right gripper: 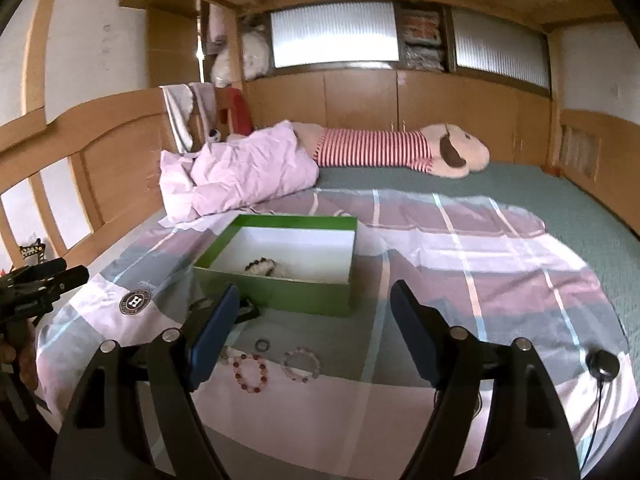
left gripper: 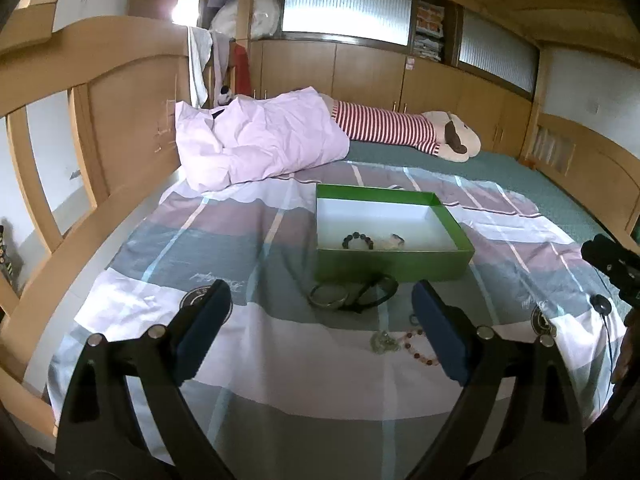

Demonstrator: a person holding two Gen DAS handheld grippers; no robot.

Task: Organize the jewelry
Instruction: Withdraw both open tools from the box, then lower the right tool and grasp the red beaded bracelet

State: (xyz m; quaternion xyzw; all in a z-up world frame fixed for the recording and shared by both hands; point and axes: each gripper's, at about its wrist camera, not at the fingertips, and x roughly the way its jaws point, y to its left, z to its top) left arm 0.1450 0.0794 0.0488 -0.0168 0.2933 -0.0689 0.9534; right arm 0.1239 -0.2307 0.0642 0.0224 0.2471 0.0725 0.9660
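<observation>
A green box (left gripper: 392, 266) with a white inside sits on the plaid sheet; it holds a dark bead bracelet (left gripper: 357, 241) and a pale piece (left gripper: 391, 242). The box also shows in the right wrist view (right gripper: 276, 294). In front of it lie a metal bangle (left gripper: 329, 297) and a black loop (left gripper: 378, 290). A red bead bracelet (right gripper: 251, 373), a pale pink bracelet (right gripper: 301, 364) and a small ring (right gripper: 262, 345) lie on the sheet. My left gripper (left gripper: 320, 304) is open and empty, short of the bangle. My right gripper (right gripper: 314, 312) is open and empty above the bracelets.
A crumpled pink quilt (left gripper: 256, 140) and a long striped plush toy (left gripper: 404, 130) lie at the far side of the bed. A wooden headboard (left gripper: 100, 120) runs along the left. A small black disc on a cable (right gripper: 602, 364) lies at the right.
</observation>
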